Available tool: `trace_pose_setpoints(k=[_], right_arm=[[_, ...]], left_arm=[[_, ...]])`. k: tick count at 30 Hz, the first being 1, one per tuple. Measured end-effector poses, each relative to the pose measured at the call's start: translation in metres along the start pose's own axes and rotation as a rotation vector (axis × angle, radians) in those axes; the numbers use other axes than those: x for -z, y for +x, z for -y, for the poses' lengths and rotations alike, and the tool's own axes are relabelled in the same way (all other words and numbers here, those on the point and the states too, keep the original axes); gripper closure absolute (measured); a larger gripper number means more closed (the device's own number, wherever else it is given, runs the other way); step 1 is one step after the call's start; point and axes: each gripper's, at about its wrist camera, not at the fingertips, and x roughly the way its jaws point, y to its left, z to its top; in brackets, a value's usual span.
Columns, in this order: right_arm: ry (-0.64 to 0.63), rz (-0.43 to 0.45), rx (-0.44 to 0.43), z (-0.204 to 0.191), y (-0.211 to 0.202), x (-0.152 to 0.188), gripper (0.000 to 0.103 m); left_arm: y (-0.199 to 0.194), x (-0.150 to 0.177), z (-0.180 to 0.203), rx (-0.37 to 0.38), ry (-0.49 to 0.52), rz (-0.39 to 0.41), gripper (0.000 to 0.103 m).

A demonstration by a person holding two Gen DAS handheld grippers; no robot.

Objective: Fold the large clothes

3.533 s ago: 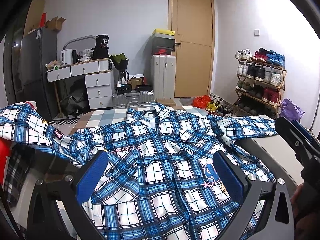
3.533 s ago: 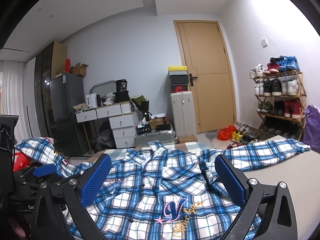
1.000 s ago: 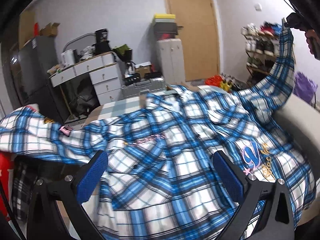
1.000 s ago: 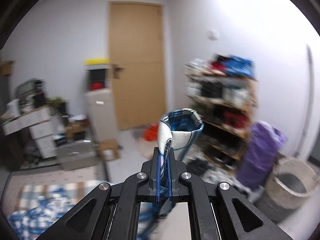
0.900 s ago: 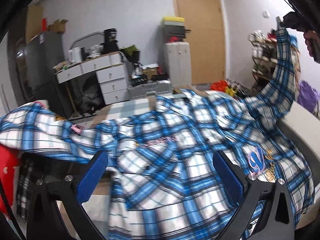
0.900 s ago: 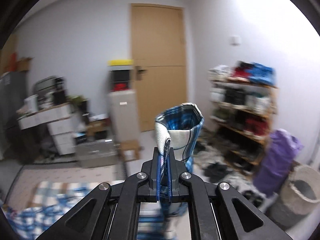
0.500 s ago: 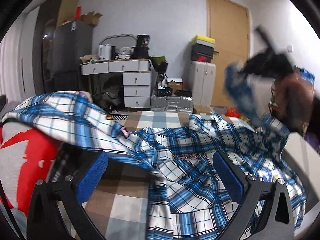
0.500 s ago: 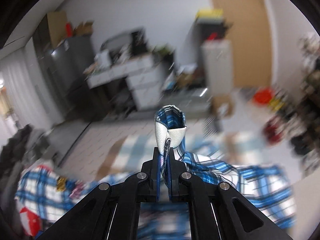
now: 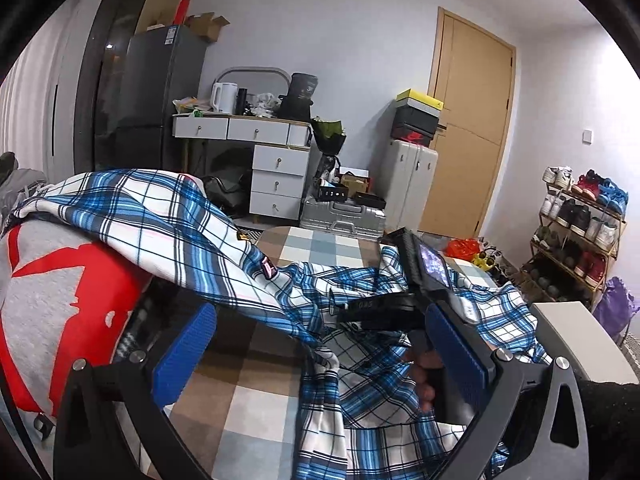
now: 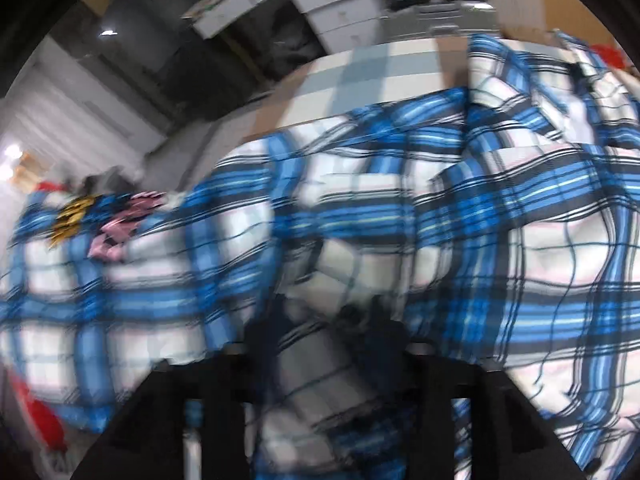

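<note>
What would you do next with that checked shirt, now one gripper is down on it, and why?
Probably lift the right gripper clear. Its jaws are opening over the plaid shirt, with what looks like the cuff between them, though that view is blurred. The other sleeve lies draped over a red and grey cushion, and the left gripper is open, free to fetch it.

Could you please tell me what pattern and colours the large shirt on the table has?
The shirt is a blue, white and black plaid, clearest in the left wrist view.

Blue-white plaid shirt [image 9: 168, 216] is draped over a grey-and-red cushion [image 9: 52, 300]; a tan-grey checked cloth [image 9: 256, 392] is spread under the shirt.
</note>
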Motion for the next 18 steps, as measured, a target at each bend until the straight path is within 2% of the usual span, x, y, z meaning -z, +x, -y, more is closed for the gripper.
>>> trace_pose_setpoints(k=[1, 2, 4, 5, 6, 8, 10, 11, 12, 13, 14, 16, 18], right_arm=[[-0.011, 0.014, -0.04, 0.002, -0.014, 0.004, 0.022], [-0.022, 0.032, -0.068, 0.005, -0.028, 0.006, 0.014], [-0.05, 0.105, -0.114, 0.017, -0.062, 0.011, 0.012], [-0.056, 0.146, -0.101, 0.029, -0.081, 0.014, 0.003], [-0.049, 0.173, -0.073, 0.041, -0.094, 0.015, 0.0], [0.025, 0.206, 0.025, 0.084, -0.118, 0.02, 0.0], [0.143, 0.206, 0.058, 0.129, -0.134, 0.027, 0.0], [0.217, 0.218, 0.059, 0.155, -0.144, 0.032, 0.0], [0.267, 0.231, 0.022, 0.177, -0.156, 0.037, 0.0], [0.301, 0.254, -0.014, 0.194, -0.165, 0.037, 0.0], [0.334, 0.273, -0.012, 0.203, -0.169, 0.044, 0.0], [0.402, 0.25, 0.02, 0.227, -0.167, 0.054, 0.0], [0.445, 0.188, 0.07, 0.24, -0.159, 0.061, 0.0]], left_arm=[[-0.002, 0.0, 0.0, 0.003, 0.004, 0.005, 0.001], [-0.003, 0.0, 0.0, 0.004, 0.007, 0.009, 0.001], [-0.005, 0.001, 0.002, 0.005, 0.014, 0.016, 0.001], [-0.005, 0.001, 0.003, 0.011, 0.012, 0.021, 0.001], [-0.004, 0.002, 0.003, 0.007, 0.017, 0.02, 0.001], [-0.001, 0.003, 0.005, -0.002, 0.026, 0.017, 0.001], [0.002, 0.005, 0.008, -0.012, 0.04, 0.01, 0.001], [0.003, 0.006, 0.009, -0.018, 0.048, 0.007, 0.001], [0.005, 0.007, 0.011, -0.025, 0.057, 0.004, 0.001], [0.007, 0.008, 0.012, -0.03, 0.065, 0.0, 0.001], [0.008, 0.009, 0.013, -0.034, 0.072, -0.003, 0.001], [0.011, 0.011, 0.016, -0.046, 0.088, -0.015, 0.001], [0.015, 0.013, 0.018, -0.063, 0.106, -0.024, 0.001]])
